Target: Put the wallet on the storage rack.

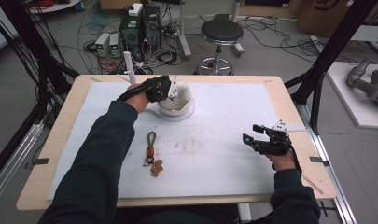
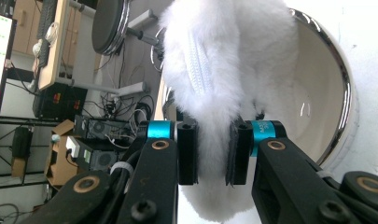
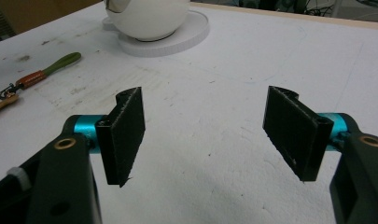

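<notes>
Two grippers up. High view: left gripper [image 1: 170,91] at bowl [image 1: 176,108], far tabletop [image 1: 214,140]. Left gripper view: pads clamp white furry pouch [image 2: 214,70] over the bowl; next, probably lower and release. Right gripper view: right gripper [image 3: 205,135] wide, empty.

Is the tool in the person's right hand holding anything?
No: the right tool has its jaws standing wide apart over the bare white table cover, with nothing between them.
</notes>
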